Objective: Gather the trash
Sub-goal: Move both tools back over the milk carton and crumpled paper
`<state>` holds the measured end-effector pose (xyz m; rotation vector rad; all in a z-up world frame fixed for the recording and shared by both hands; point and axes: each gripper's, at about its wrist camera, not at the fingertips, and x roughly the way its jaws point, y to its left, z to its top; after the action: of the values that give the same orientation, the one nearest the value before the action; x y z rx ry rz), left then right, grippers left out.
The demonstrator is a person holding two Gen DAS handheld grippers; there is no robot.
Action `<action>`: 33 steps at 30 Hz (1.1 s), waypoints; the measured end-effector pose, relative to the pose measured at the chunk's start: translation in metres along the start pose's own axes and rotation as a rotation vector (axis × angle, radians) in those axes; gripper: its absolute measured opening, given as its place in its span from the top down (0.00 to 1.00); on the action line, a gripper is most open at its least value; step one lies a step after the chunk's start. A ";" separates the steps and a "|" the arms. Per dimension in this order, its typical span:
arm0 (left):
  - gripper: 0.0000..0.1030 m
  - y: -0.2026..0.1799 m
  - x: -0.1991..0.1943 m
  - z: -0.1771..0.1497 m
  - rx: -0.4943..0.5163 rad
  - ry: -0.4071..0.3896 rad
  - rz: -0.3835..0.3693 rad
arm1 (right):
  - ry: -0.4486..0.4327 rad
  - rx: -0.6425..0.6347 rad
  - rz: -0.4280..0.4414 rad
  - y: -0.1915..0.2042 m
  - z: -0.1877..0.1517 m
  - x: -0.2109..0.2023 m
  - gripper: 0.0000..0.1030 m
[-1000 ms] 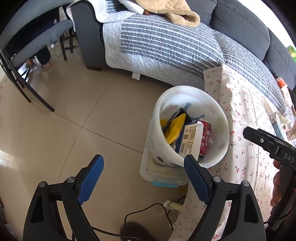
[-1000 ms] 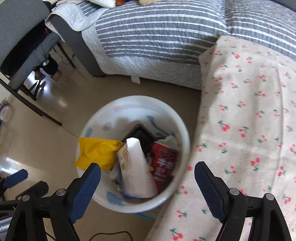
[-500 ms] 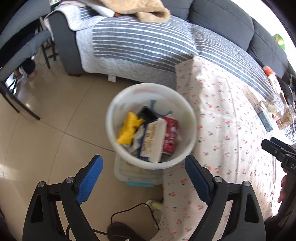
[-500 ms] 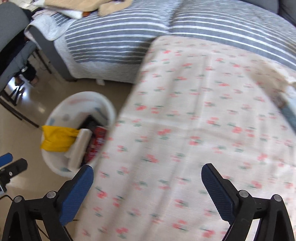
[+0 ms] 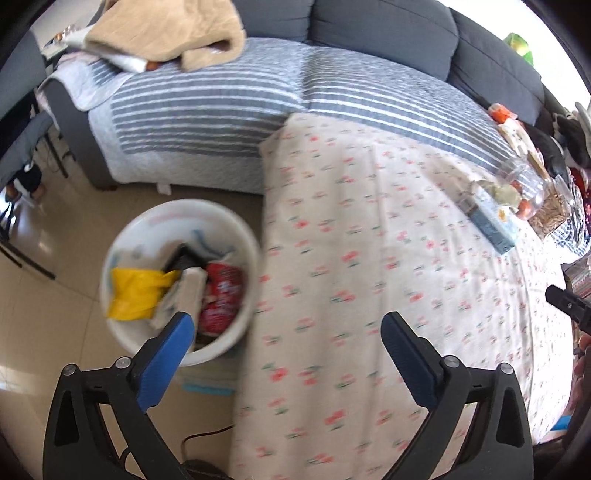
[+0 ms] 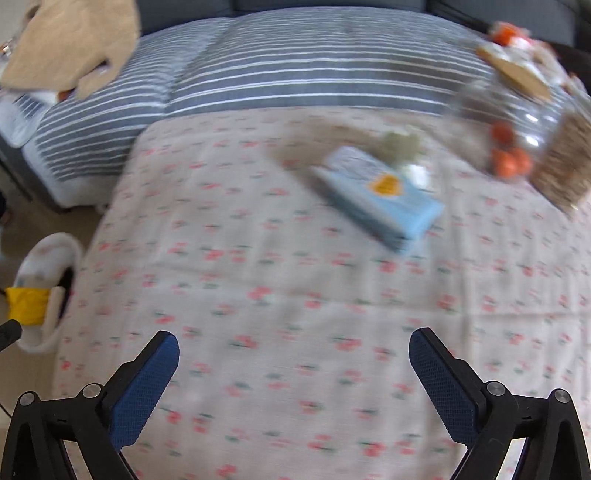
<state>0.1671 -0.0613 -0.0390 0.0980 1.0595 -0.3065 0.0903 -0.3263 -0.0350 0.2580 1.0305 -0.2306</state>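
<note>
A white trash bin [image 5: 236,236] stands on the floor left of the table, holding a yellow bag [image 5: 136,291], a red wrapper [image 5: 221,295] and other trash; its edge shows in the right wrist view [image 6: 48,254]. My left gripper [image 5: 286,330] is open and empty above the table's left edge, beside the bin. My right gripper [image 6: 293,349] is open and empty over the cherry-print tablecloth [image 6: 295,280]. A light blue box [image 6: 380,195] lies on the table ahead of it, with a crumpled greenish scrap [image 6: 400,144] behind it.
A clear container with orange fruit [image 6: 509,158] and a woven mat [image 6: 565,162] sit at the table's far right. A striped sofa cover [image 5: 258,99] with a tan blanket [image 5: 166,33] lies behind. A chair [image 5: 22,147] stands at the left.
Both grippers have swung right, from over the bin to over the table. The bin has slid to the left in both views; the blue box has come into the right wrist view.
</note>
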 end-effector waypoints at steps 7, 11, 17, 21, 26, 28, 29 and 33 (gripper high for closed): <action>0.00 -0.060 0.006 0.010 0.033 -0.039 0.013 | -0.002 0.131 0.001 -0.064 -0.005 -0.009 0.01; 0.00 -0.100 0.016 0.019 0.065 -0.018 0.001 | -0.022 0.126 -0.035 -0.092 -0.010 -0.021 0.01; 0.00 -0.167 0.037 0.033 0.069 0.009 -0.024 | -0.034 0.191 -0.079 -0.152 -0.024 -0.032 0.01; 0.00 -0.213 0.062 0.046 0.053 0.061 -0.052 | -0.034 0.258 -0.096 -0.189 -0.035 -0.038 0.01; 0.00 -0.263 0.087 0.065 0.004 0.075 -0.059 | -0.008 0.290 -0.095 -0.213 -0.041 -0.040 0.01; 0.00 -0.277 0.094 0.073 -0.011 0.069 -0.048 | -0.013 0.271 -0.129 -0.219 -0.041 -0.042 0.01; 0.00 -0.284 0.098 0.076 -0.018 0.067 -0.036 | -0.017 0.263 -0.147 -0.221 -0.040 -0.042 0.01; 0.00 -0.300 0.110 0.082 -0.049 0.057 -0.003 | -0.018 0.274 -0.167 -0.237 -0.040 -0.042 0.01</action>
<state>0.1978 -0.3884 -0.0744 0.0616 1.1230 -0.2811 -0.0358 -0.5351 -0.0426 0.4176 1.0027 -0.5264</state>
